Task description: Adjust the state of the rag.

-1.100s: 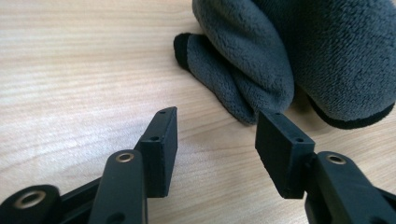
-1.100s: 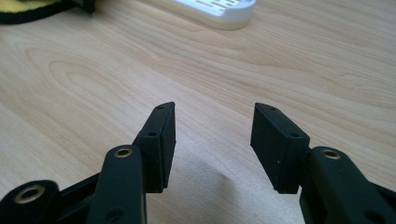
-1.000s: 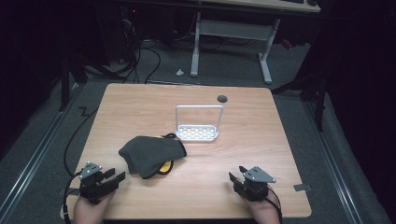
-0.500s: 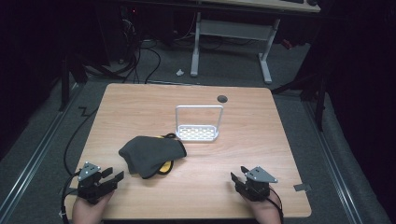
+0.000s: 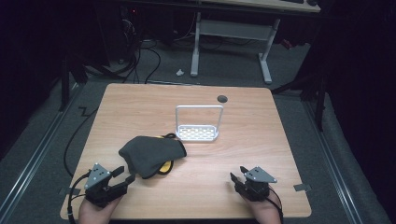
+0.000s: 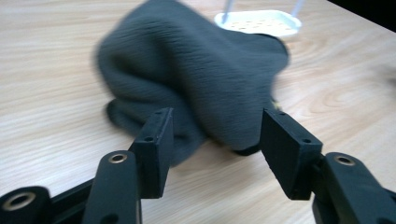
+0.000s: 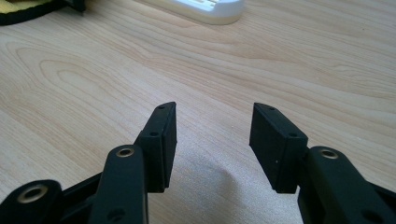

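Note:
A dark grey knitted cloth [image 5: 152, 153] lies bunched on the wooden table [image 5: 261, 121], left of centre, with a yellow, black-edged item [image 5: 164, 167] partly hidden under it. My left gripper [image 5: 123, 175] is open at the near left, its tips just short of the cloth's near edge. In the left gripper view the cloth [image 6: 196, 84] sits right ahead of the open left gripper [image 6: 215, 135], apart from both jaws. My right gripper [image 5: 237, 177] is open at the near right over bare wood, and the right gripper view shows nothing between that gripper's [image 7: 212, 140] jaws.
A white perforated tray with an upright wire handle [image 5: 198, 133] stands at the table's middle, behind the cloth. It appears as a white tray [image 6: 259, 22] in the left gripper view. A dark round hole [image 5: 222, 99] marks the far edge. Desk legs and cables lie beyond.
My left gripper has edged slightly forward and right toward the cloth. The right gripper has barely shifted. The cloth and tray have stayed put.

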Motion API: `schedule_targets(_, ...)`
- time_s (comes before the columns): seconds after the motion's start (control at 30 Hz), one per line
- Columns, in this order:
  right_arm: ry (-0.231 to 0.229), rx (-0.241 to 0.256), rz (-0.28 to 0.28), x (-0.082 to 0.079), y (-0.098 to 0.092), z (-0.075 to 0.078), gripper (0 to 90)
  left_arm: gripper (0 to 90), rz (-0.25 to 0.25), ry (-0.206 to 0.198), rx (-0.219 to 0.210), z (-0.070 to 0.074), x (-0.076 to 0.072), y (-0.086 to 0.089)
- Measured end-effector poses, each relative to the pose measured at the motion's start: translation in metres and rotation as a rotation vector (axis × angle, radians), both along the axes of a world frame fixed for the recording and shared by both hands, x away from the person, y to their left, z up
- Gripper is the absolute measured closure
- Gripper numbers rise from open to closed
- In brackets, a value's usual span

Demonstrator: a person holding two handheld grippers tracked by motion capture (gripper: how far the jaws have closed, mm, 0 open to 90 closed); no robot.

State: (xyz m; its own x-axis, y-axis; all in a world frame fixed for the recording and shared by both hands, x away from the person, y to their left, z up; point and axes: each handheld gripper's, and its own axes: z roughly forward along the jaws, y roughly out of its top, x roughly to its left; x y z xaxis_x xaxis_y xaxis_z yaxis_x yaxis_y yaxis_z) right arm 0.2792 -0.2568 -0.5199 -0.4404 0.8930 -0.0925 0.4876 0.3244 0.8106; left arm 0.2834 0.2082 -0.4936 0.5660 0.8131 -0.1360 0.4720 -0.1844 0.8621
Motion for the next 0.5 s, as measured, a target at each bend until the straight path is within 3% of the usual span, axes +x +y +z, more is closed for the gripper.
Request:
schedule_targets(0.23, 0.001, -0.007, 0.007, 0.0, 0.001, 0.0, 51.8, 40.8, -0.019, 0.021, 0.066, -0.009, 0.001, -0.026)
schedule_targets(0.33, 0.0, -0.004, 0.011, 0.0, 0.002, 0.0, 51.8, 38.4, -0.006, 0.047, 0.144, -0.015, 0.005, -0.034)
schedule_targets(0.5, 0.0, -0.005, 0.017, 0.0, 0.002, 0.0, 52.0, 36.2, -0.005, 0.084, 0.159, -0.025, 0.012, -0.039)
